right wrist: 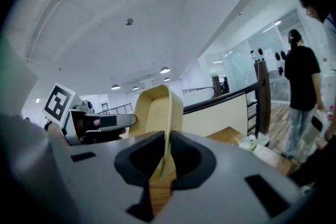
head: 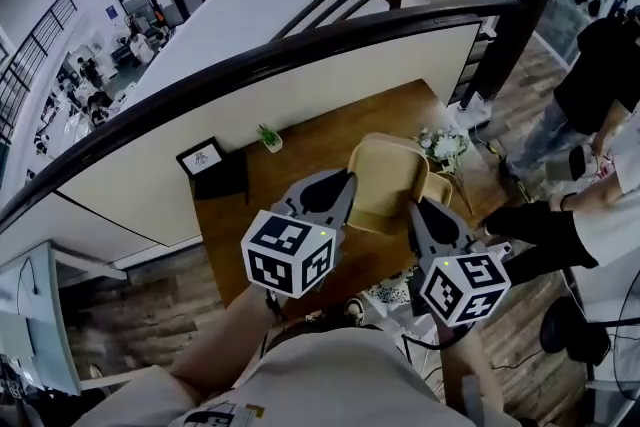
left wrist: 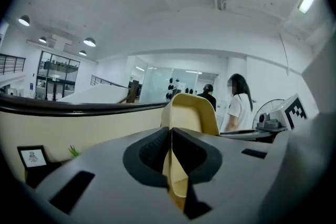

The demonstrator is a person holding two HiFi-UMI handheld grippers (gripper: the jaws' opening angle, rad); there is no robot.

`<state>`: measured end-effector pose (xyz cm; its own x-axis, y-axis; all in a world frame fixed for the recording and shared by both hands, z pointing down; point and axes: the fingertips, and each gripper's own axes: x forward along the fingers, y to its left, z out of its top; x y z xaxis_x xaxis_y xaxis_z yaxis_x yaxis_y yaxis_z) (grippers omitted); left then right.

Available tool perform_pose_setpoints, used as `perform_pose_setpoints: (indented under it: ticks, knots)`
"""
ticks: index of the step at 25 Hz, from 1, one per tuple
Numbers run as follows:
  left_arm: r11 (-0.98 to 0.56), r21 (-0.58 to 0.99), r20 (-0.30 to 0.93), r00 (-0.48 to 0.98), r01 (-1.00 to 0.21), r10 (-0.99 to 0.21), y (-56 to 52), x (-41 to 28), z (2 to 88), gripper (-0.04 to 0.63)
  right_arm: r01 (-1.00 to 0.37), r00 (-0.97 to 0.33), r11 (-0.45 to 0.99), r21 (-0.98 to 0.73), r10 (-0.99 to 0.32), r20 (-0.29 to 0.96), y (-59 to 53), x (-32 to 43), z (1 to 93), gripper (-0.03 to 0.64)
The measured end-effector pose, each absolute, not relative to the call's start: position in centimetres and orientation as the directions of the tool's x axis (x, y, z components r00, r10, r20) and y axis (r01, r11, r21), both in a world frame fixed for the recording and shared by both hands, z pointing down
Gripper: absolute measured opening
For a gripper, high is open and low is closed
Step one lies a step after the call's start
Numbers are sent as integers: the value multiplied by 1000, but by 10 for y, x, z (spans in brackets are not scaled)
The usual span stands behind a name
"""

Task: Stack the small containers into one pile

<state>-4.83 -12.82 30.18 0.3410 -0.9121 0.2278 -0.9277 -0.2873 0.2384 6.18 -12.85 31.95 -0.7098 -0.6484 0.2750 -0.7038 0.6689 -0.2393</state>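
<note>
A pale yellow rectangular container (head: 385,177) hangs in the air above a wooden table (head: 300,155), held from both sides. My left gripper (head: 343,183) is shut on its left wall. My right gripper (head: 418,209) is shut on its right wall. In the left gripper view the thin yellow wall runs between the dark pads of the left gripper (left wrist: 171,136), and the container (left wrist: 191,112) rises beyond them. In the right gripper view the right gripper (right wrist: 168,145) pinches the opposite wall of the container (right wrist: 152,107). Other small containers are not in view.
On the table stand a small potted plant (head: 268,137), a black framed sign (head: 205,158) and a bunch of pale flowers (head: 443,145). A black handrail (head: 250,65) over a cream wall runs behind it. People (head: 600,65) stand at the right.
</note>
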Motion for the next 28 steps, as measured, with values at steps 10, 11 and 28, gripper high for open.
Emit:
perform_pose_setpoints:
  ticks: [10, 11, 28]
  knots:
    - [-376, 347, 286, 479, -859, -830, -202, 11, 329, 23, -789, -609, 523, -322, -732, 304, -186, 125, 336, 34]
    - [-385, 351, 297, 492, -853, -819, -212, 18, 333, 23, -799, -596, 506, -325, -738, 315, -193, 131, 342, 34]
    - [-389, 406, 571, 562, -827, -598, -306, 94, 508, 23, -864, -471, 217, -455, -668, 576, -272, 203, 519, 26]
